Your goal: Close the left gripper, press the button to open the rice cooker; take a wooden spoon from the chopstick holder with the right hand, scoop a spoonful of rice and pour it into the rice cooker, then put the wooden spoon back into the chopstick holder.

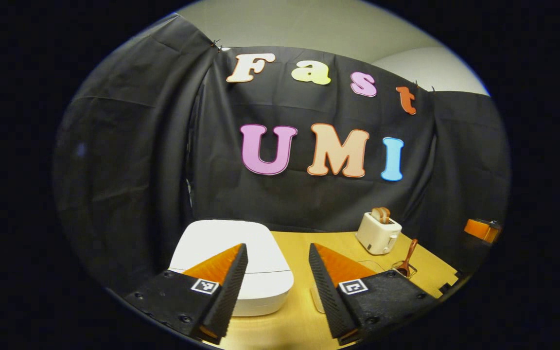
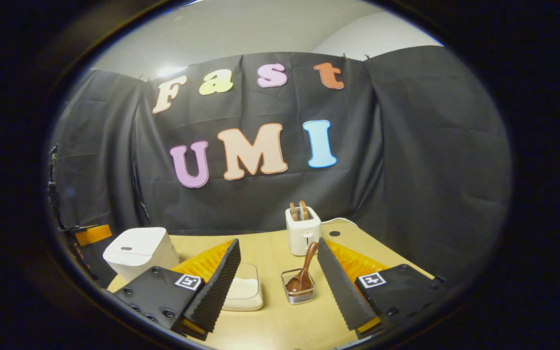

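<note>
We see both grippers spread, empty — spoon looks light, rigid; we'd pinch its upright handle.

White rice cooker lid down; wooden spoon leaning in chopstick holder.

rice cooker: sits on the table's left side from your right gripper view, lid down, well apart from the toaster.
toaster: at the back of the table, near the cloth wall, two slices standing in its slots.
chopstick holder: just in front of the toaster, a bit closer to you.
wooden spoon: stands in the holder, handle leaning up toward the toaster.
rice dish: between the cooker and the holder, just left of the holder.
</note>
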The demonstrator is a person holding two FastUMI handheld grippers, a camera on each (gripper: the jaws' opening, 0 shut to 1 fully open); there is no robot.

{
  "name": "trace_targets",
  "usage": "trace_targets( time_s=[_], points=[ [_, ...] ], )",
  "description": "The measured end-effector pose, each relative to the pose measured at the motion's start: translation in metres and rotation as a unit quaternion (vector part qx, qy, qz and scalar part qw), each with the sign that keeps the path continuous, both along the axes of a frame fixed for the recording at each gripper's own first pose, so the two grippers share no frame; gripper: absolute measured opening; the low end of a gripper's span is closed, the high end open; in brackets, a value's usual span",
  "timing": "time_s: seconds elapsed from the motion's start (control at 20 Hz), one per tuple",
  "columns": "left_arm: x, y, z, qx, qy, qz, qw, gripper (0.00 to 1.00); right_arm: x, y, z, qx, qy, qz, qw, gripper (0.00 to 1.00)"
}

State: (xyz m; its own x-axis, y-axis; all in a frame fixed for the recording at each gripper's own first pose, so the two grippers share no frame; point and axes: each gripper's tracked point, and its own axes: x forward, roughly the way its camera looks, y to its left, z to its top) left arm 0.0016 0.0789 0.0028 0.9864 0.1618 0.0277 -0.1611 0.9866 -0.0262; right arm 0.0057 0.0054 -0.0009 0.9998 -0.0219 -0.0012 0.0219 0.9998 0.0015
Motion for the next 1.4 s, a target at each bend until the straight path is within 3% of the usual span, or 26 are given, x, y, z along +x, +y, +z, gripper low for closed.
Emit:
trace_targets(
  time_s=[0.05, 0.1, 0.15, 0.3, 0.4, 1.4],
  points=[
    [-0.001, 0.007, -0.001, 0.002, 0.003, 0.009, 1.000, 0.65, 0.000, 0.001, -0.001, 0.000, 0.000, 0.001, 1.000, 1.00],
    [0.000, 0.014, -0.001, 0.005, 0.008, 0.017, 1.000, 0.42, 0.000, 0.002, -0.001, -0.001, 0.000, 0.002, 1.000, 1.00],
    [-0.002, 0.020, -0.003, 0.009, 0.010, 0.024, 1.000, 0.41, 0.001, 0.002, -0.002, -0.002, 0.000, 0.003, 1.000, 1.00],
    [-0.001, 0.037, -0.001, 0.021, 0.014, 0.042, 0.999, 0.12, 0.005, 0.003, -0.002, -0.002, 0.002, 0.006, 1.000, 1.00],
    [0.001, 0.042, -0.002, 0.025, 0.019, 0.044, 0.999, 0.02, 0.006, 0.003, -0.001, -0.002, 0.002, 0.006, 1.000, 1.00],
    [0.071, 0.080, -0.068, -0.038, 0.094, 0.028, 0.994, 0.00, 0.008, -0.009, -0.016, -0.020, 0.028, -0.032, 0.999, 0.99]
  ],
)
